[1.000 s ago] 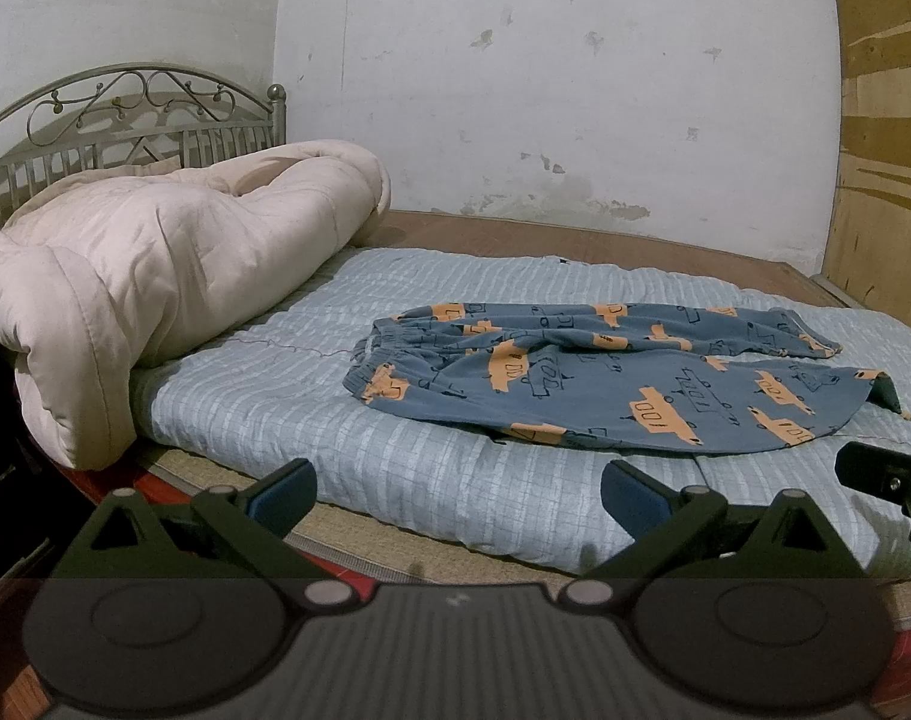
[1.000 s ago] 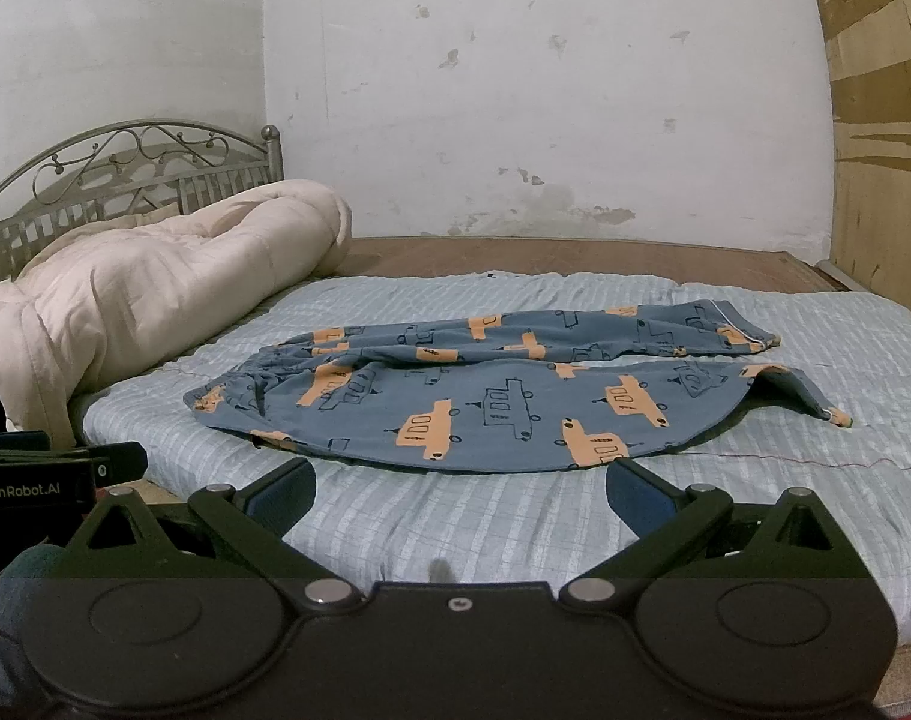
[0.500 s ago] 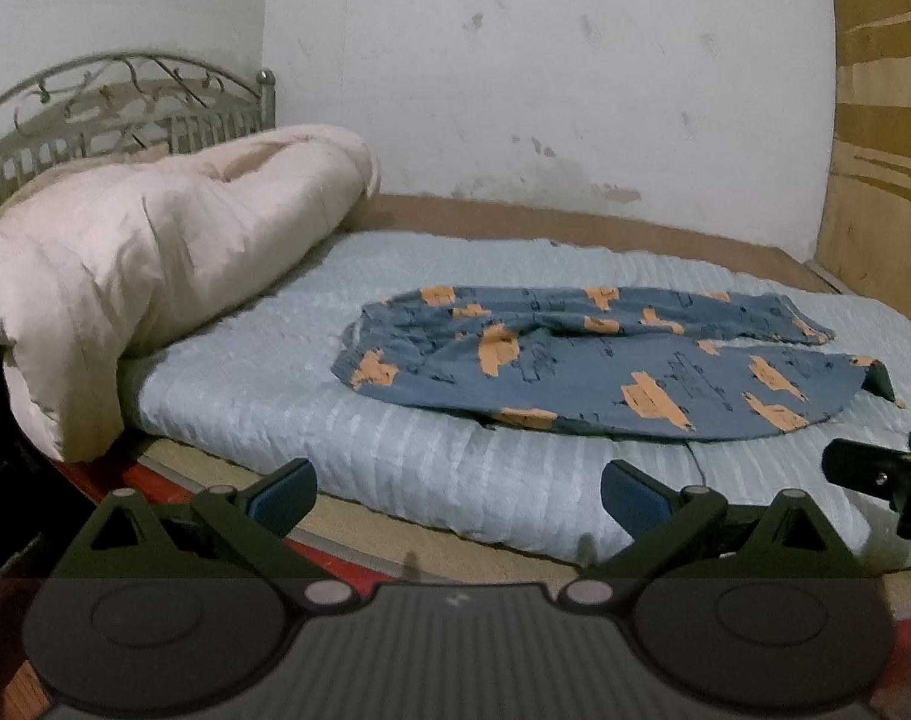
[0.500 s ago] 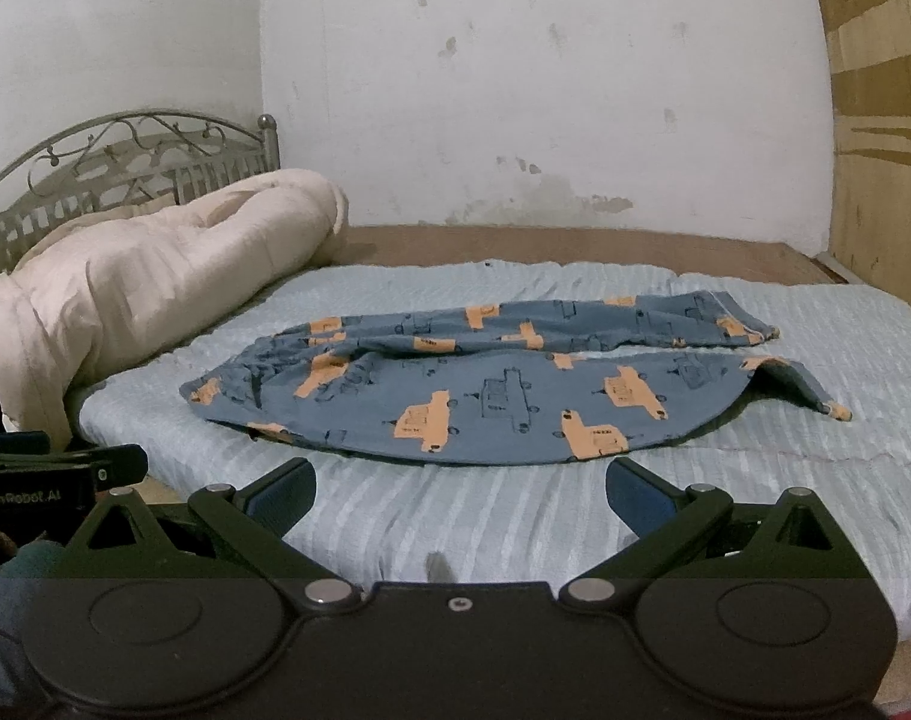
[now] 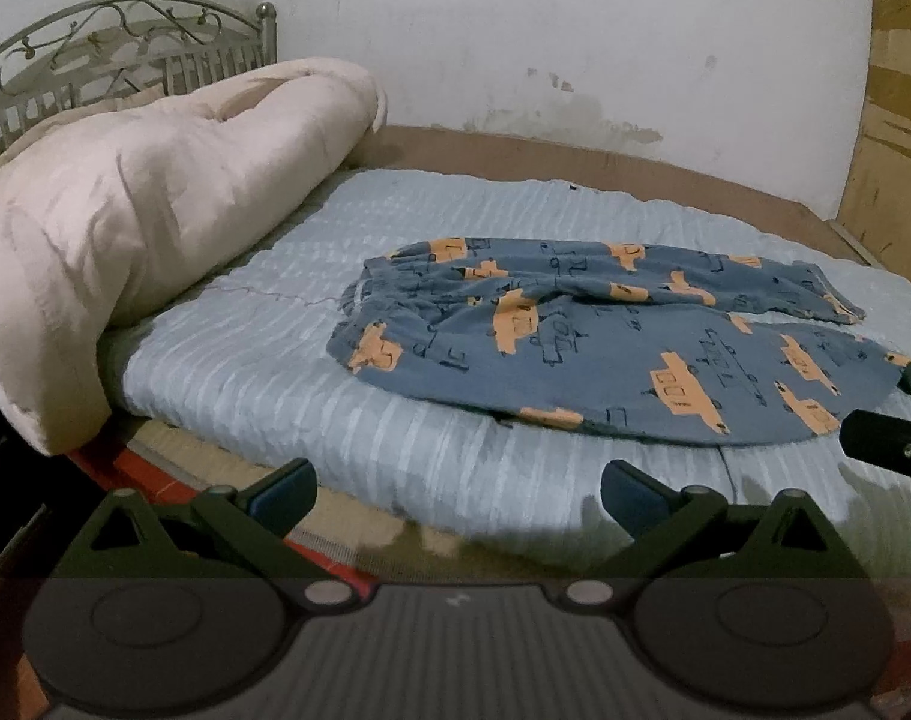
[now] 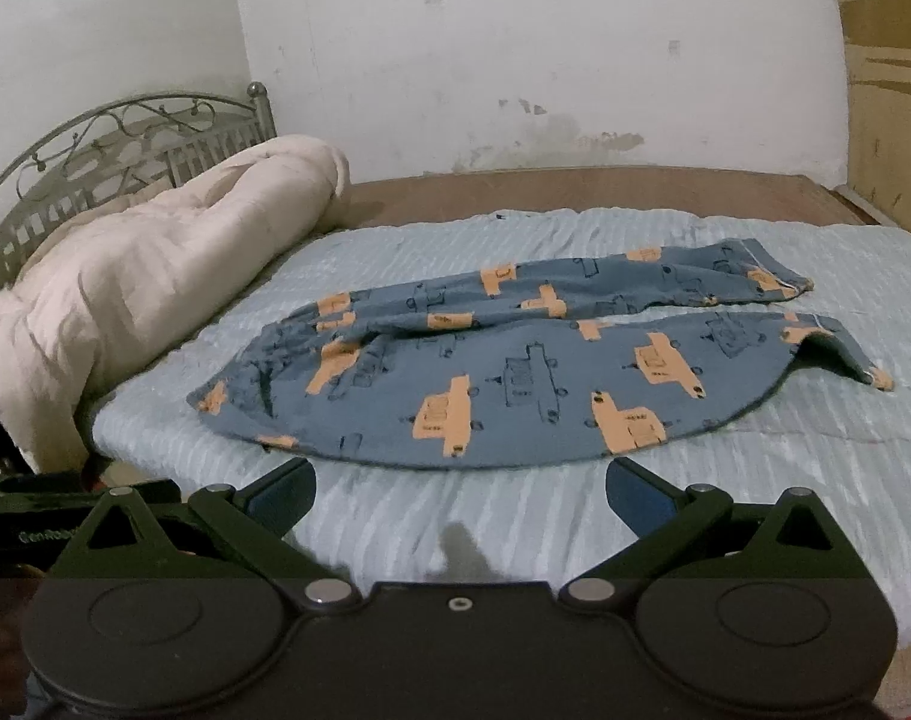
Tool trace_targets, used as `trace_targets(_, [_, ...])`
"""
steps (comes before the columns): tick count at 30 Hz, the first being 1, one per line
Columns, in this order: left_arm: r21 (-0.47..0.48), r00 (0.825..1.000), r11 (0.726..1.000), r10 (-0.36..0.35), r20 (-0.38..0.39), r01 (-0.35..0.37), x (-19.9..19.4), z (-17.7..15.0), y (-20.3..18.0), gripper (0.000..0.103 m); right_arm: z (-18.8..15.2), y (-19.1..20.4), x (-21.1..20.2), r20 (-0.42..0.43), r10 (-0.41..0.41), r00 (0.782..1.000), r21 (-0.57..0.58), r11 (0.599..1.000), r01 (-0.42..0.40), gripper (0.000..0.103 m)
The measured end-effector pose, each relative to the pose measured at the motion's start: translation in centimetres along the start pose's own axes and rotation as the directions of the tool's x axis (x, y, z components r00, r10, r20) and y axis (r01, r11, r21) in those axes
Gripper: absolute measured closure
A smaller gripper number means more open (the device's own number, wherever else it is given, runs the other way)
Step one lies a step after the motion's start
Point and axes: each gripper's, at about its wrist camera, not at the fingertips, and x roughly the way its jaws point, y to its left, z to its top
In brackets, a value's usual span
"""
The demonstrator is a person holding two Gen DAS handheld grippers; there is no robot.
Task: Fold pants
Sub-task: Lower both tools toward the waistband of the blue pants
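Grippers closing in on the bed, pants untouched.

Both tools hold nothing: the left gripper (image 5: pixel 458 495) and the right gripper (image 6: pixel 460 495) each have their 2 blue-padded fingers spread wide apart over the near edge of the mattress (image 6: pixel 575 516). Compared with 1 second ago, the near hem of the pants (image 6: pixel 515 372) sits lower and larger in the right wrist view, just beyond the fingertips, so both hands have moved forward toward the garment. The pants lie flat and crosswise on the light blue mattress, waistband toward the rolled cream comforter (image 5: pixel 155 228), 2 legs running right, the nearer cuff turned up. Folding has probably not begun; the approach suggests a first grasp along the near edge comes next.
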Motion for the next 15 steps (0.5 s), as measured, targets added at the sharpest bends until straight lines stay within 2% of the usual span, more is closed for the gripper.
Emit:
trace_targets(3, [-0.007,1.0,1.0,0.0,-0.016,0.0,1.3,1.5,0.1,0.001,1.3,-0.2,1.3,-0.019,-0.004,1.0,0.018,1.0,0.004,0.001])
trace_targets(8, [-0.009,1.0,1.0,0.018,-0.017,-0.018,3.4,4.1,0.4,0.001,3.7,-0.2,4.2,-0.085,-0.053,0.995,0.036,0.998,0.056,0.001])
trace_targets(15, [0.008,0.998,0.999,0.054,-0.02,-0.054,6.1,6.9,0.9,0.001,5.9,-0.6,7.9,-0.118,-0.081,0.99,0.036,0.996,0.086,0.001])
